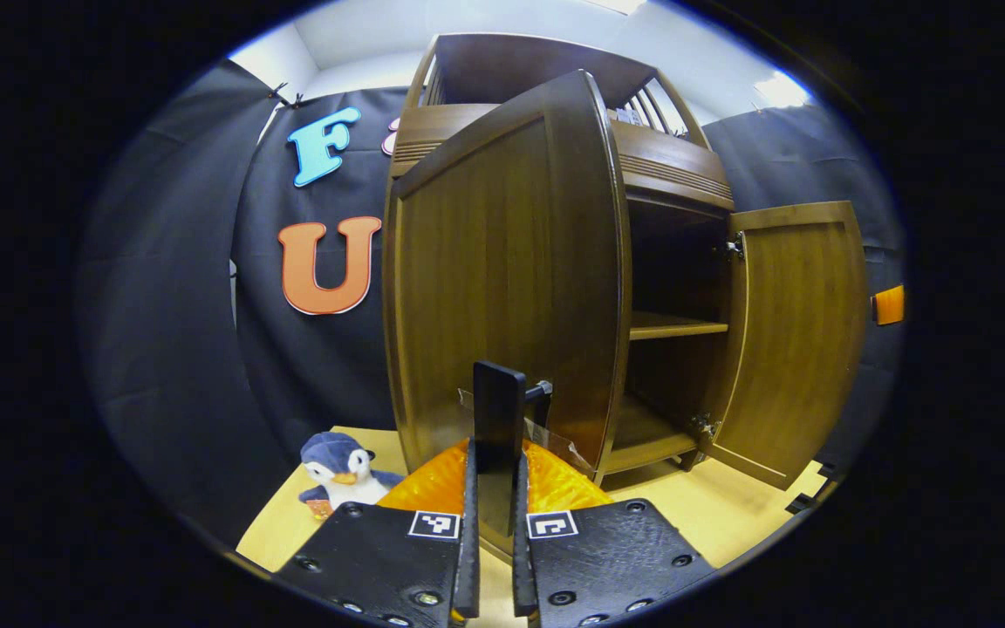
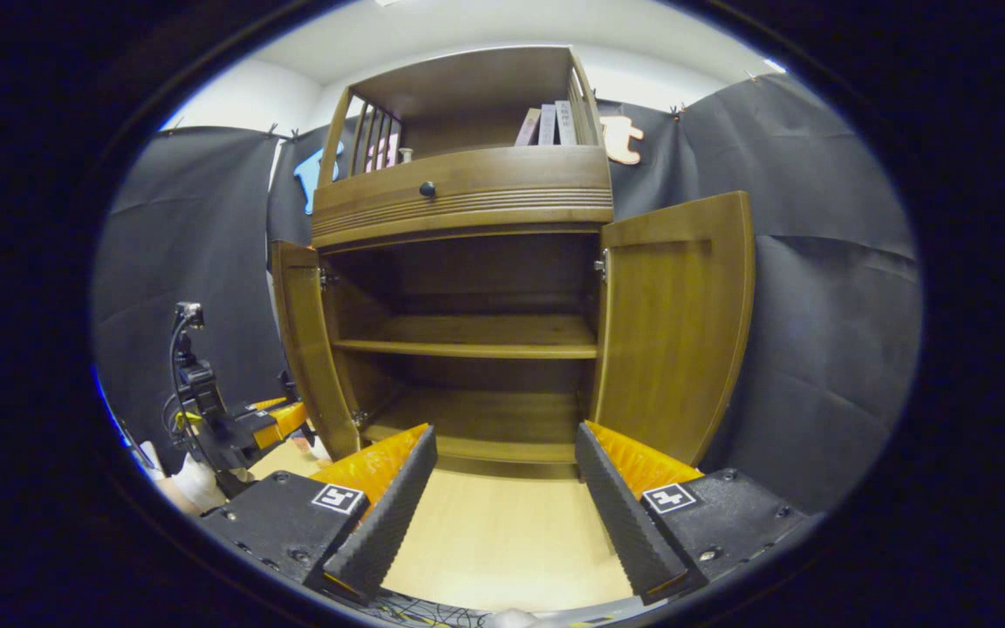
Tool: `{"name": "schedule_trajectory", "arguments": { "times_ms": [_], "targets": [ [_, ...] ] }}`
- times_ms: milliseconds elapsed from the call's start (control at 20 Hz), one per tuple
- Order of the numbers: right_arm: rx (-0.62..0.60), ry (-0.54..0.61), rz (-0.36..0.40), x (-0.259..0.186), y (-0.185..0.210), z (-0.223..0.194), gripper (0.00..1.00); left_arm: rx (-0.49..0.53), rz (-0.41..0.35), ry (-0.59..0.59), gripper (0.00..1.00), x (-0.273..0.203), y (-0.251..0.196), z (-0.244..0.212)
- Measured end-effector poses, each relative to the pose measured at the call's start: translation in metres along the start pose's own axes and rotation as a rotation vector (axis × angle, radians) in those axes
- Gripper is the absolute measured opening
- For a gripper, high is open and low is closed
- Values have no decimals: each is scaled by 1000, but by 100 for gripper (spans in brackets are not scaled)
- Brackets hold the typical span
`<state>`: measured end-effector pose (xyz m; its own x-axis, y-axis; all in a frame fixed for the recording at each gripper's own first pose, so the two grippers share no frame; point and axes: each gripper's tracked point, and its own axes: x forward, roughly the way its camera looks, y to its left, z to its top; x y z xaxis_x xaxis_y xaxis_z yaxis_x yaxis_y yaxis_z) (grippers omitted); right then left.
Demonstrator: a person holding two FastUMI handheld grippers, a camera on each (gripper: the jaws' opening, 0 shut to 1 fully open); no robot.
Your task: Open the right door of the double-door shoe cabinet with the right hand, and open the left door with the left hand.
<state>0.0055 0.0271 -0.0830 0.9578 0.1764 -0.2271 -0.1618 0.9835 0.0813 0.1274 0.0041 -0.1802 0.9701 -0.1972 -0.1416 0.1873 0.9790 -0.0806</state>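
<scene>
- Booth: black cloth walls; the shoe cabinet (image 2: pixel 468 288) stands on a pale wooden floor.
- Right door (image 2: pixel 677 323): swung wide; done.
- Left door (image 1: pixel 502 288): well open, nearly finished.
- Left claw (image 1: pixel 494 558): clamped on the door handle (image 1: pixel 499 419).
- Right claw (image 2: pixel 502 497): apart, holding nothing.

The shoe cabinet (image 2: pixel 468 201) is made of brown wood with a smooth, lightly glossy finish; straight grain is seen on the left door (image 1: pixel 502 288) and the right door (image 2: pixel 673 323). A dark, smooth handle (image 1: pixel 498 419) is carried on the left door, with a metal stem. Metal hinges (image 1: pixel 734 248) are seen. The counter (image 2: pixel 502 541) is of pale, matt wood. The penguin toy (image 1: pixel 341 471) is of soft plush. The wall (image 2: pixel 816 349) is hung with matt black cloth.
</scene>
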Motion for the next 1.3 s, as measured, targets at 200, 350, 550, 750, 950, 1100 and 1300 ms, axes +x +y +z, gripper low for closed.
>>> {"name": "schedule_trajectory", "arguments": {
  "times_ms": [200, 350, 550, 750, 950, 1100, 1300],
  "targets": [
    [-11, -5, 15, 4, 7, 4, 100, -24, 44, -10, 6, -17, 29, 0],
    [-21, -2, 29, 6, 14, 4, 100, -22, 87, -26, 0, -26, 58, -2],
    [-26, 0, 44, 4, 21, 2, 100, -40, 76, -36, 0, -29, 81, -4],
    [-30, 4, 49, 3, 24, 0, 100, -41, 70, -61, 0, -30, 106, -4],
    [-40, -4, 46, 1, 28, 2, 100, -70, -3, -54, 0, -30, 122, -5],
    [-44, -4, 43, -1, 31, 1, 100, -49, -37, -46, 1, -30, 130, -6],
    [-54, -4, 39, -1, 33, 2, 100, -65, -66, -44, 1, -31, 137, -7]
  ]
}}
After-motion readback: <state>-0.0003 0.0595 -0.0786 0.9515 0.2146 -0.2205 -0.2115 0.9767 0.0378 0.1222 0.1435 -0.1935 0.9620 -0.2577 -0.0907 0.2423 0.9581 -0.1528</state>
